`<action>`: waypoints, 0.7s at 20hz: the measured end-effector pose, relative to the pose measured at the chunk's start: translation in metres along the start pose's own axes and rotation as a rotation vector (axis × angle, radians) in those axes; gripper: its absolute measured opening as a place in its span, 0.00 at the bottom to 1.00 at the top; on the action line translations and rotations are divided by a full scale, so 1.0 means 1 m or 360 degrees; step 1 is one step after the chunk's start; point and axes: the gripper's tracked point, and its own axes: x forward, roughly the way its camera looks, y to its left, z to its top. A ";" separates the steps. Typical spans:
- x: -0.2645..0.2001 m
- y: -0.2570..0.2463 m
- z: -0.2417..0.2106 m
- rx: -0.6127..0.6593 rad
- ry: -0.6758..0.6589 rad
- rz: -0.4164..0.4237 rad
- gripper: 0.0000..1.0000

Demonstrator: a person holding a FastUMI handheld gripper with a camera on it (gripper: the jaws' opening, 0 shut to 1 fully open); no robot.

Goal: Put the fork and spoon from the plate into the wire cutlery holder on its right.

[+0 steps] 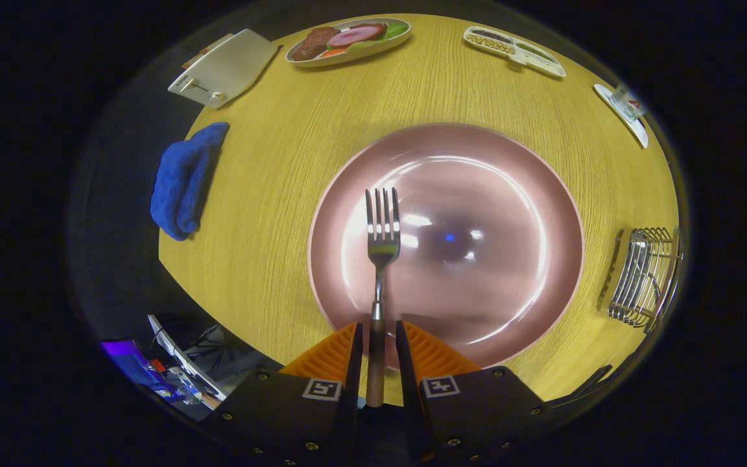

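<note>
The fork (pixel 381 240) sits in the gripper (pixel 377 340), its handle running back between the two fingers and its tines pointing straight ahead over the pink plate (pixel 529 194). The fingers stand close together with the handle in the narrow gap between them, and both appear to press on it, so the jaws read as clamped on the fork. The fork looks lifted clear of the plate, though the view cannot settle that for certain.

The plate lies just ahead of and below the fingers, and its bare, shiny surface shows neither a second utensil nor a spoon. The wire cutlery holder (pixel 644 277) stands well off to the right of the fingers, beyond the plate's right rim, on the wooden table (pixel 270 194). Something pale lies among its wires, but whether that is the spoon's handle or just the wires catching light is too small to tell.

As a judgement: the fork is in hand and away from its rest on the plate, yet it is not in the holder, so that part of the job is left. If the spoon is already in the holder, the fork is the last piece; if not, its place is unknown from here.

Further ahead lie a blue cloth (pixel 185 178), a dish of food (pixel 347 40) and a divided tray (pixel 515 50)
</note>
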 end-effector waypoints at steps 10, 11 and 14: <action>-0.007 0.001 0.000 0.0101 -0.0024 0.0075 0.04; -0.009 0.002 0.001 0.0112 -0.0028 0.0089 0.03; -0.015 0.004 0.003 0.0138 -0.0027 0.0127 0.04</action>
